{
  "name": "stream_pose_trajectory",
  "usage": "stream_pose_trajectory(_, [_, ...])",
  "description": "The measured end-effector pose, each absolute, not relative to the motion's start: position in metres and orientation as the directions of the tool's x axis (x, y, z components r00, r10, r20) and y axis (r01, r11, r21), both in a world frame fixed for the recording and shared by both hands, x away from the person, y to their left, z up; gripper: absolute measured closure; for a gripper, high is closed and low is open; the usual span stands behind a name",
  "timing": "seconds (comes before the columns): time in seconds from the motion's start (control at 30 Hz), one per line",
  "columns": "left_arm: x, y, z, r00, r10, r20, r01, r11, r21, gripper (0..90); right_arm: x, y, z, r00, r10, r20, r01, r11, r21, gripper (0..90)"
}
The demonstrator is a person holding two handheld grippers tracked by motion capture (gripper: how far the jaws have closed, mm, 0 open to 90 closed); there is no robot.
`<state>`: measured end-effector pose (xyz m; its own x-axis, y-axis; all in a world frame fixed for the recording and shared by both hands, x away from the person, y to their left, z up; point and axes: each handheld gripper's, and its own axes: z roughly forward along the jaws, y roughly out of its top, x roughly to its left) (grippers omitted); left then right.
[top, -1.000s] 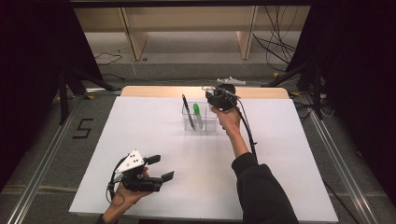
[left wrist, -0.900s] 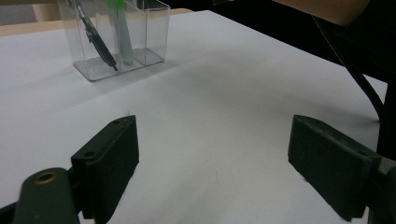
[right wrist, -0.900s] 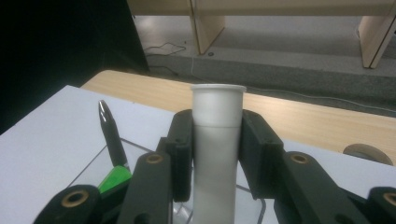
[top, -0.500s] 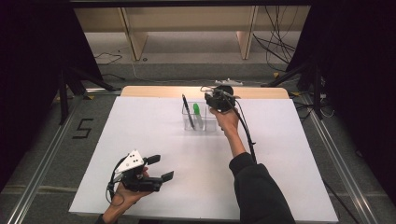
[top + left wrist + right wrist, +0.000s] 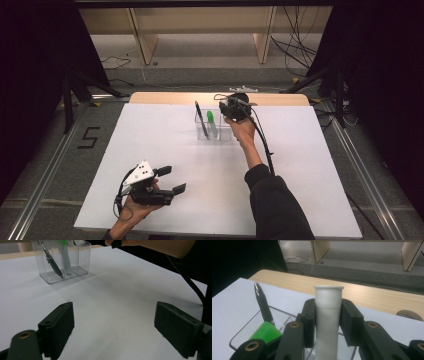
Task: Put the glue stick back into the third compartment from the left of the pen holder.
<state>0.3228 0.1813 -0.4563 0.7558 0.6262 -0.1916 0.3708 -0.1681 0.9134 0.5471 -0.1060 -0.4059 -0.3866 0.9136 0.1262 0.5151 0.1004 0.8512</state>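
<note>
Two claws are counted, one per hand. Nearest, at the front of the white desk [image 5: 300,165], the left claw [image 5: 169,180] is held with its jaws spread wide and nothing between them. Farther back, one clear plastic holder [image 5: 214,131] stands on the desk; one black pen [image 5: 201,119] and one green marker [image 5: 212,120] are seen upright in it. Just above the holder, the right claw [image 5: 327,322] is pinched on one white marker [image 5: 327,322], held upright. The lower end of the white marker is cut off by the jaws, so whether it touches the holder cannot be told. Beyond the desk, a grey floor, cables and wooden shelf legs are visible
</note>
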Motion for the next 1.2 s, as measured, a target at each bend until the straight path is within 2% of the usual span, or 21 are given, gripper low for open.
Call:
stream_pose_trajectory(0.1, [0.323, 0.181, -0.456, 0.756, 0.626, -0.192, 0.371, -0.168, 0.913, 16.3, 0.547, -0.105, -0.407, -0.389, 0.913, 0.125, 0.521, 0.106, 0.847, 66.5])
stream_pose_trajectory(0.13, [0.323, 0.181, -0.456, 0.756, 0.626, -0.192, 0.371, -0.167, 0.913, 16.3, 0.547, -0.105, -0.407, -0.391, 0.911, 0.129, 0.523, 0.106, 0.845, 63.0])
stream_pose_trajectory(0.17, [0.323, 0.181, -0.456, 0.756, 0.626, -0.193, 0.371, -0.167, 0.913, 16.3, 0.547, -0.105, -0.406, -0.394, 0.909, 0.136, 0.525, 0.101, 0.845, 55.0])
stream_pose_trajectory(0.23, [0.323, 0.181, -0.457, 0.756, 0.626, -0.193, 0.371, -0.167, 0.913, 16.3, 0.547, -0.106, -0.404, -0.390, 0.906, 0.161, 0.525, 0.075, 0.848, 44.9])
stream_pose_trajectory(0.4, [0.323, 0.181, -0.457, 0.756, 0.625, -0.193, 0.371, -0.168, 0.913, 16.3, 0.544, -0.113, -0.396, -0.395, 0.901, 0.177, 0.524, 0.063, 0.849, 36.7])
stream_pose_trajectory(0.63, [0.323, 0.181, -0.457, 0.754, 0.626, -0.197, 0.373, -0.162, 0.913, 16.3, 0.536, -0.116, -0.388, -0.432, 0.886, 0.166, 0.528, 0.100, 0.843, 33.0])
stream_pose_trajectory(1.2, [0.323, 0.181, -0.457, 0.755, 0.624, -0.202, 0.382, -0.168, 0.909, 16.3, 0.493, -0.117, -0.375, -0.565, 0.811, 0.154, 0.485, 0.175, 0.856, 32.8])
